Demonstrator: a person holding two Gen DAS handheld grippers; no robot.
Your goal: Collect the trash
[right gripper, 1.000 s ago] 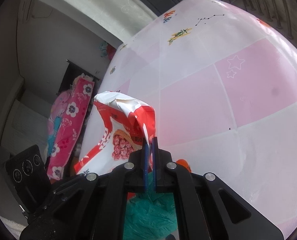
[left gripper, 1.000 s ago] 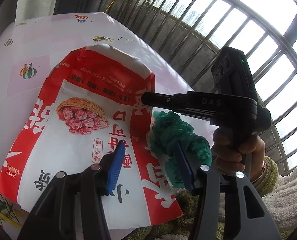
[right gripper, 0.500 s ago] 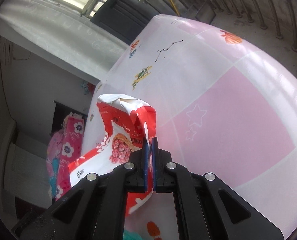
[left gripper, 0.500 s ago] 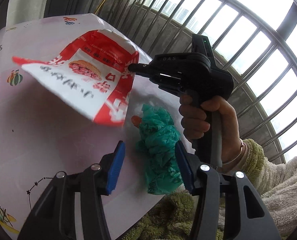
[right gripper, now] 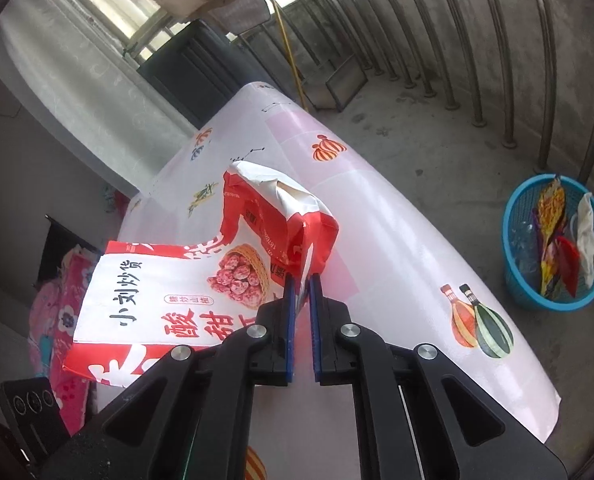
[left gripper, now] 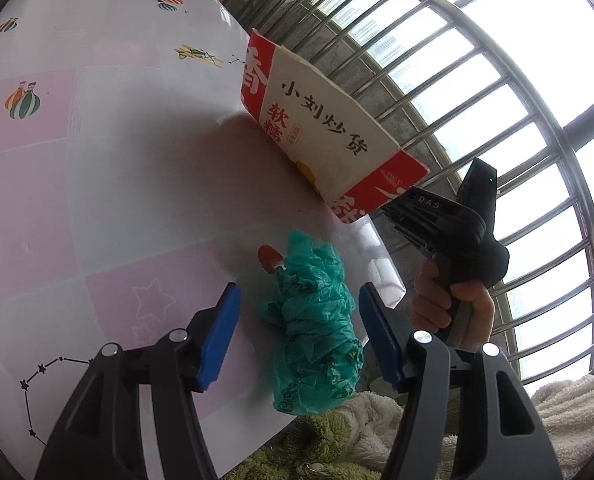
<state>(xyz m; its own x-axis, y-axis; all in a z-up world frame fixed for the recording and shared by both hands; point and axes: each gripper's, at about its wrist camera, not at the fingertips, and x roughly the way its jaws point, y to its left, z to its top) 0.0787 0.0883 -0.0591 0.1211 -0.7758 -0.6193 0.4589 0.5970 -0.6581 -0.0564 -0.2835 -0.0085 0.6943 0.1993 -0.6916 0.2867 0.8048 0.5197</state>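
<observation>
My right gripper [right gripper: 301, 284] is shut on the edge of a large red and white snack bag [right gripper: 169, 292] and holds it in the air above the table; the bag also shows in the left wrist view [left gripper: 329, 136], with the right gripper [left gripper: 393, 208] behind it. My left gripper [left gripper: 297, 328] is open, its blue pads on either side of a crumpled green plastic bag [left gripper: 317, 320] lying near the table's edge. A blue basket [right gripper: 557, 240] with several wrappers in it stands on the floor to the right of the table.
The table has a pink and white patterned cloth [left gripper: 97, 160]. A small orange-red scrap [left gripper: 269, 258] lies just beyond the green bag. A metal railing [left gripper: 497, 120] runs behind the table. A fluffy white and green cloth [left gripper: 357, 432] lies below the table's edge.
My right gripper has lifted the snack bag off the table and swung it to the right. The green bag, uncovered, now lies between my left gripper's pads.
</observation>
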